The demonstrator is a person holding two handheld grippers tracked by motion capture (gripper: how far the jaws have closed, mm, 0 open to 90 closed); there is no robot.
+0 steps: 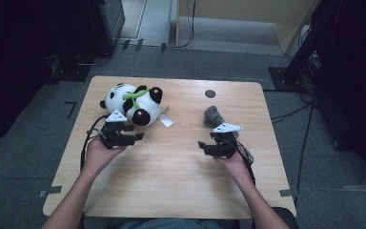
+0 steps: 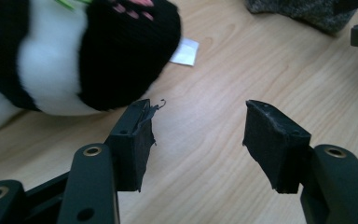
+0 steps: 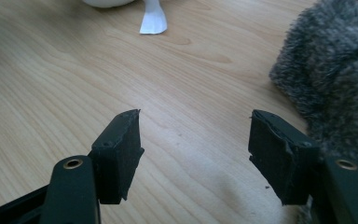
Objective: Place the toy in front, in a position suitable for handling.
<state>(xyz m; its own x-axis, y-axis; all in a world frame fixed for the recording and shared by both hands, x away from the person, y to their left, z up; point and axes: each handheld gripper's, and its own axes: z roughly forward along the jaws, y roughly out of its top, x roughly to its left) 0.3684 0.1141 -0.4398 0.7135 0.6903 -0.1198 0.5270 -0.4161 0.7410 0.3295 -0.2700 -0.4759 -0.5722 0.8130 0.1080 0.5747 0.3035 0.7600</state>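
A toy panda (image 1: 134, 101) is seen lying on its side at the far left of the wooden surface (image 1: 171, 176), with a white tag (image 1: 166, 120) sticking out beside it. The left gripper (image 1: 140, 137) is held just in front of the panda, apart from it. In the left gripper view, its jaws are parted with only bare wood between them, and the panda's black limb (image 2: 126, 56) is seen just beyond the left jaw. A grey fluffy toy (image 1: 213, 115) lies at the far right. The right gripper (image 1: 201, 145) is held just beside it; its jaws are likewise spread with nothing gripped, and the grey fur (image 3: 335, 79) is seen close against the right jaw.
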